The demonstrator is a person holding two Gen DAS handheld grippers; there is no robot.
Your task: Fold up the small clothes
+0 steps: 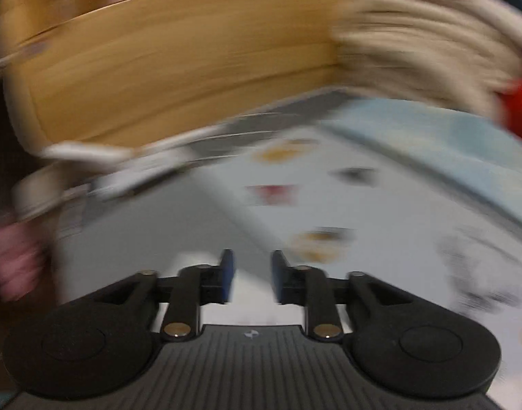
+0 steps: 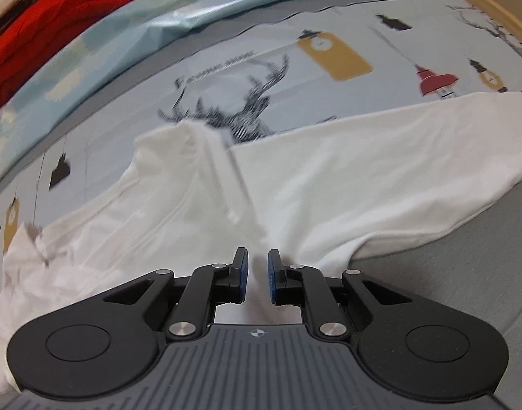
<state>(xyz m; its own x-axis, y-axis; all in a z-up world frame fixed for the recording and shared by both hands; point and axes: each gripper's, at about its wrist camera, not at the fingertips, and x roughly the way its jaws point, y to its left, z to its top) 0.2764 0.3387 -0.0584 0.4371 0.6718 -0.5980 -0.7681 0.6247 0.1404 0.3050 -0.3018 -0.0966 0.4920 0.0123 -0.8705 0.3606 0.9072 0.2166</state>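
A small white garment (image 2: 295,184) lies spread on a pale printed bed sheet (image 2: 329,34) in the right wrist view, with a rumpled part at the left. My right gripper (image 2: 257,280) hovers just over its near edge, jaws a little apart, nothing between them. The left wrist view is blurred by motion. My left gripper (image 1: 250,276) is open and empty above the printed sheet (image 1: 329,177); a sliver of white cloth (image 1: 192,259) shows beside its left finger.
A wooden headboard (image 1: 178,68) stands behind the bed. Beige cloth (image 1: 414,41) and red cloth (image 1: 520,109) lie piled at the right. The red cloth (image 2: 55,17) and a light blue pillow (image 2: 151,24) sit along the far edge. Bare grey mattress (image 2: 449,273) shows at the right.
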